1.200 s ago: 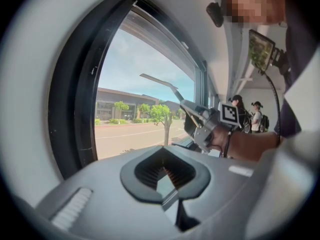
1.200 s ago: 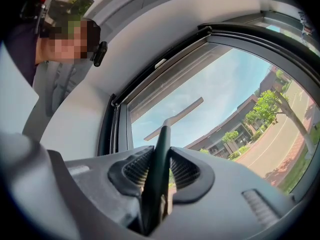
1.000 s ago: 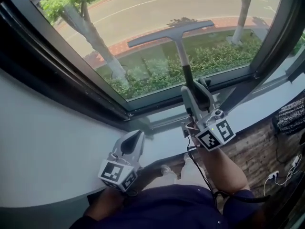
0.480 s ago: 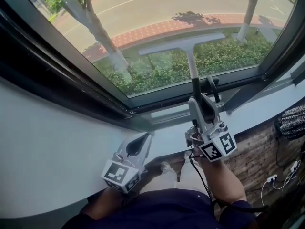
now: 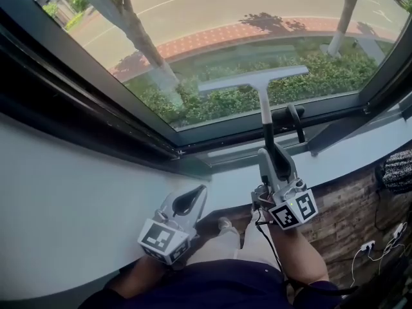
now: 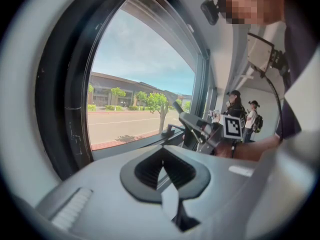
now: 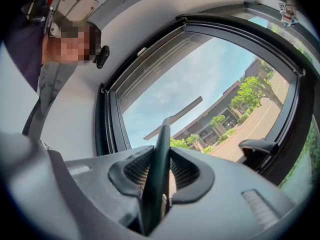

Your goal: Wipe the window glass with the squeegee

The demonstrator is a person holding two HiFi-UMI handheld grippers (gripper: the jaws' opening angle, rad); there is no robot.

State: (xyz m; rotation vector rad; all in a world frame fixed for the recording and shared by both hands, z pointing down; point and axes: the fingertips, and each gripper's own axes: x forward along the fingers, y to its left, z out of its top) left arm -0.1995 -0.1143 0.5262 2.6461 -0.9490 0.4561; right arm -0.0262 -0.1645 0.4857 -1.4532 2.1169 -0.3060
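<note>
Wipe stroke in hand. Right gripper (image 5: 270,154) is clamped on the dark lower handle of the squeegee (image 5: 262,102). The right gripper view shows the handle running straight up between the ribbed pads (image 7: 186,173), seated deep, with no slack visible. The squeegee blade lies across the lower part of the window glass (image 5: 212,24), close above the bottom edge of the window frame (image 5: 193,136) and right of the pane's middle. It is slightly tilted, left end lower than right. I judge the rubber is on the glass, though no view shows the contact line plainly. Left gripper (image 5: 195,195) idles over the white sill (image 5: 84,192) near its front edge, well apart from the squeegee. Its jaws are drawn together with nothing between them and it has no part in the stroke. With the blade this low, I read the pass as at its bottom end, with little glass left beneath it. The next move calls for taking the blade to the top edge of the pane on a fresh strip, setting it square to the glass, then drawing down with even pressure. The wide area toward the left edge looks the likely remainder. Watch the black window handle (image 5: 295,120) just right of the shaft, as the gripper could clip it on a sideways shift.
</note>
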